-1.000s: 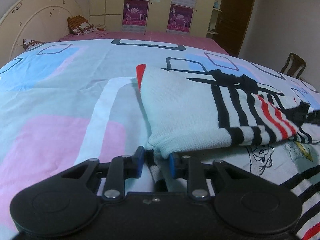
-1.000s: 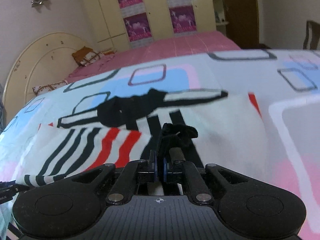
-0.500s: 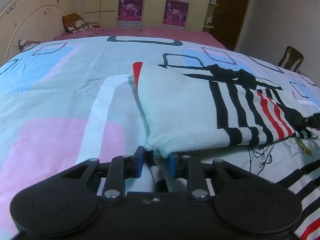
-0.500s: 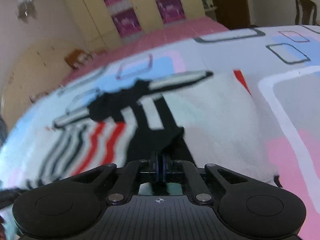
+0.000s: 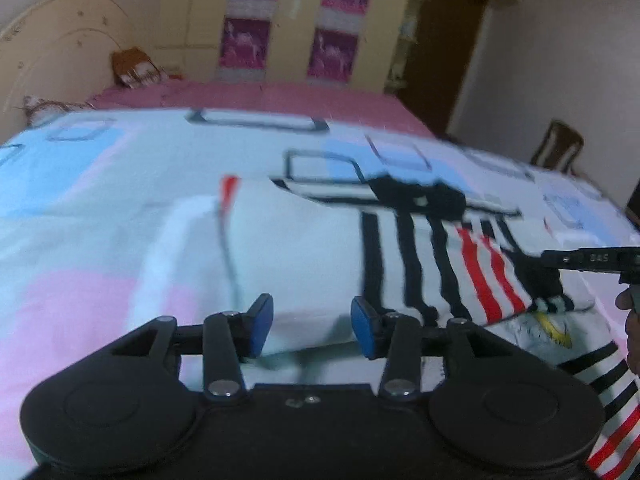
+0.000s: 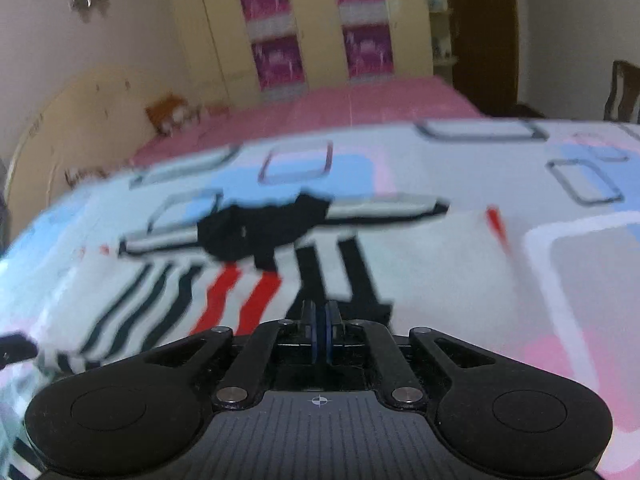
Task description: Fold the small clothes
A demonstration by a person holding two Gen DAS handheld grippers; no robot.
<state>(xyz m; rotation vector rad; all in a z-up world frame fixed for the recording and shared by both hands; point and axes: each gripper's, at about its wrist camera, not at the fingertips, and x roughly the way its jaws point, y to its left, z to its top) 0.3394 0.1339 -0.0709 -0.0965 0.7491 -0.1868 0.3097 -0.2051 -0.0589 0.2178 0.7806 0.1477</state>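
A small pale knit sweater [image 5: 320, 264] with black and red stripes lies folded over on the patterned bedspread [image 5: 80, 216]. My left gripper [image 5: 311, 328] is open and empty, just short of the fold's near edge. My right gripper [image 6: 320, 334] is shut at the sweater's [image 6: 420, 280] striped edge; whether cloth sits between the pads is hidden. The right gripper's fingers [image 5: 592, 259] also show at the far right of the left wrist view, by the sweater's striped corner.
The bed has a cream headboard [image 5: 52, 64] and a pillow [image 5: 132, 68] at the far left. A wardrobe [image 5: 288, 20] with purple posters stands behind. A wooden chair [image 5: 556, 148] stands at the right of the bed.
My left gripper has let go of the sweater's folded edge and opened wide, drawing back a little. The right gripper stays shut and has lowered toward the sweater.
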